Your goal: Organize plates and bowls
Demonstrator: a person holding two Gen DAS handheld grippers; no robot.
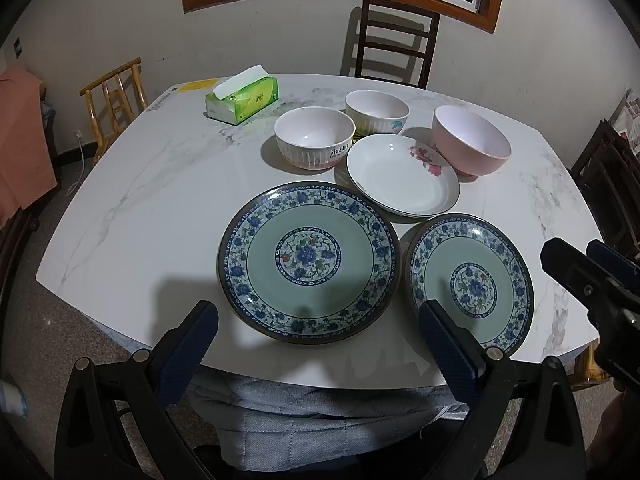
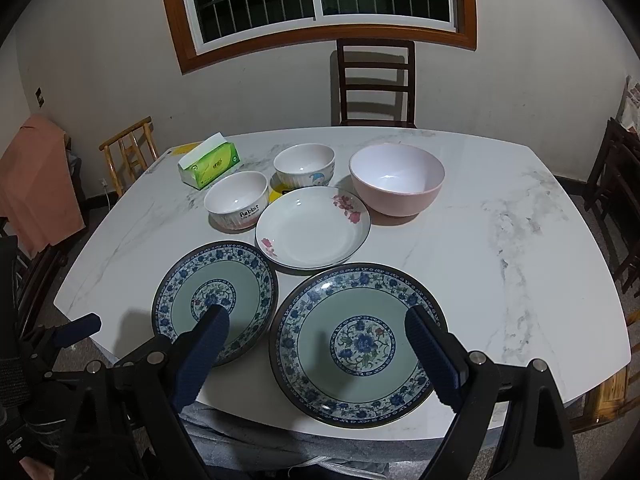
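Observation:
Two blue-floral plates with green centres lie at the table's near edge: a left one (image 1: 308, 262) (image 2: 215, 300) and a right one (image 1: 470, 280) (image 2: 358, 344). Behind them sits a white plate with pink flowers (image 1: 402, 174) (image 2: 313, 227). Further back stand a "Rabbit" bowl (image 1: 315, 136) (image 2: 236, 198), a cartoon bowl (image 1: 377, 111) (image 2: 304, 165) and a large pink bowl (image 1: 472, 140) (image 2: 397, 178). My left gripper (image 1: 320, 320) is open and empty above the near edge. My right gripper (image 2: 318, 326) is open and empty over the right plate; it also shows in the left wrist view (image 1: 588, 264).
The white marble table (image 2: 520, 260) carries a green tissue box (image 1: 242, 100) (image 2: 208, 162) at the back left. A dark chair (image 2: 374, 84) stands behind the table, a bamboo chair (image 2: 130, 152) at the left, dark chairs (image 2: 616, 184) at the right.

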